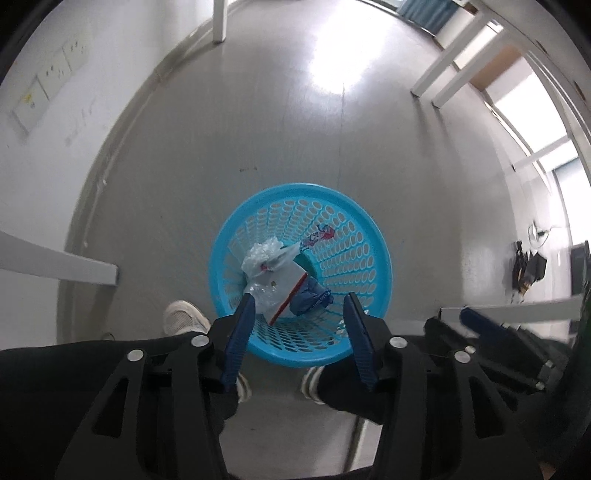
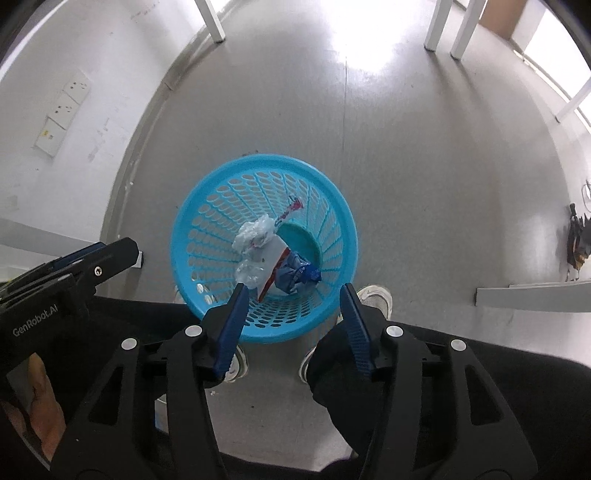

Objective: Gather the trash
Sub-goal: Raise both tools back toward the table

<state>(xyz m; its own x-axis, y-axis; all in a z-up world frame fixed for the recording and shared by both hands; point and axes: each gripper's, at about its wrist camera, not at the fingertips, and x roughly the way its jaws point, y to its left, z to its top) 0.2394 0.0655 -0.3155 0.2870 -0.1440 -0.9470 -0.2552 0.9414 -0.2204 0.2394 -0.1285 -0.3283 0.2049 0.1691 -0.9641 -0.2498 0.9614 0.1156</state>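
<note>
A blue perforated plastic trash basket [image 1: 354,221] stands on the grey floor below both grippers; it also shows in the right wrist view [image 2: 332,221]. Inside lie crumpled clear plastic [image 1: 264,254], a white wrapper with a red stripe [image 1: 284,286] and a crumpled blue wrapper [image 1: 310,297]. The same trash shows in the right wrist view [image 2: 275,258]. My left gripper [image 1: 299,306] is open and empty above the basket's near rim. My right gripper [image 2: 293,297] is open and empty above it too. The right gripper shows at the left view's right edge [image 1: 480,325], the left gripper at the right view's left edge [image 2: 92,258].
The person's white shoes [image 1: 184,317] [image 2: 376,297] stand beside the basket. White table legs [image 1: 219,22] [image 2: 434,26] rise at the far side. A wall with sockets [image 1: 55,70] is on the left. Dark cables and gear [image 1: 526,269] lie at the right.
</note>
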